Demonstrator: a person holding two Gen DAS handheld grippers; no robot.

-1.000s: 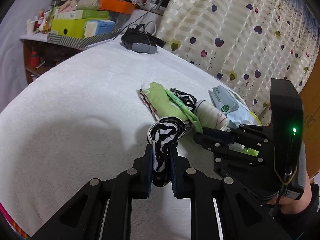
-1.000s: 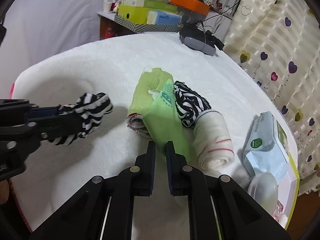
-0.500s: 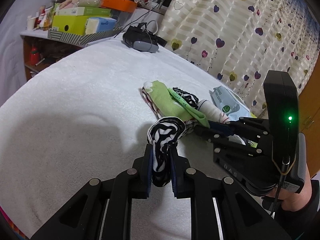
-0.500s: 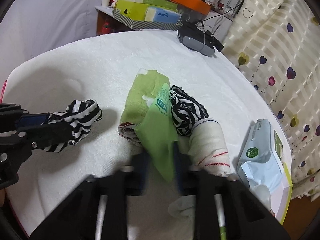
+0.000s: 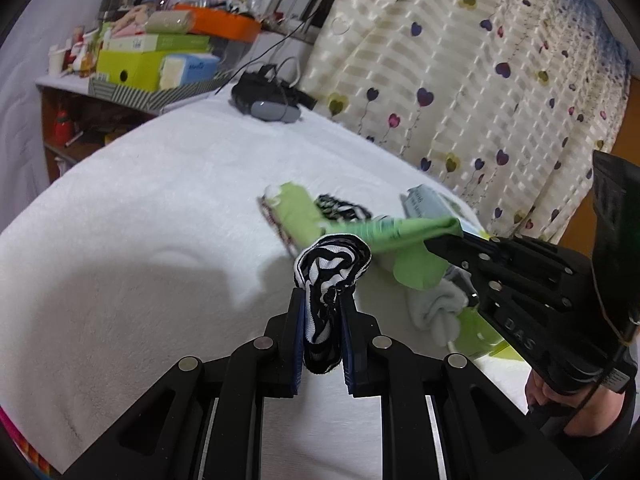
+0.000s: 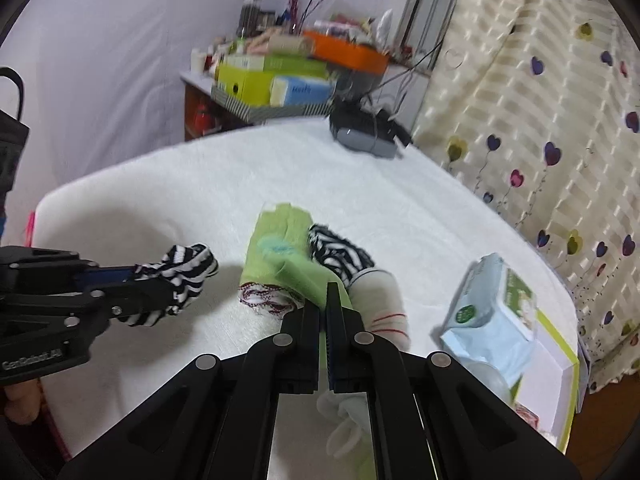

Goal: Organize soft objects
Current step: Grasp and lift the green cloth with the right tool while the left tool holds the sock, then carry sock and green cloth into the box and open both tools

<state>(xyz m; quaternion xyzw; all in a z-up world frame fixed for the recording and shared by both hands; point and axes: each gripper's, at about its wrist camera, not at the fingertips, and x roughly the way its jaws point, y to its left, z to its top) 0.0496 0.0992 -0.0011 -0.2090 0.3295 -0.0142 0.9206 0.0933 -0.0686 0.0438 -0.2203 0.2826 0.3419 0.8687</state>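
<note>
Left gripper — jaws closed on a black-and-white striped sock, bunched between the pads, its free loop standing above the fingertips and clear of the white blanket. In the right wrist view the same sock shows at the left, held off the surface.

Right gripper — jaws have just been closing and now pinch a fold of the light green cloth; in the left wrist view that cloth stretches taut from the pile to the fingertips, part of it hanging below in a loose flap. Its far end still lies on the pile.

Pile, mid-blanket: a second striped sock just beside the green cloth, a rolled white sock with red stripes touching it, and a red-and-white trimmed piece under the green. A pack of wet wipes lies near, toward the heart-print curtain.

Handling, as judged: all pieces are light, limp and non-fragile; they sag, stretch and drag neighbours along. A thin single layer may slip from the pads, so a doubled fold or a cuff gives the surer hold. The green cloth may pull the trimmed piece beneath it as it rises.
</note>
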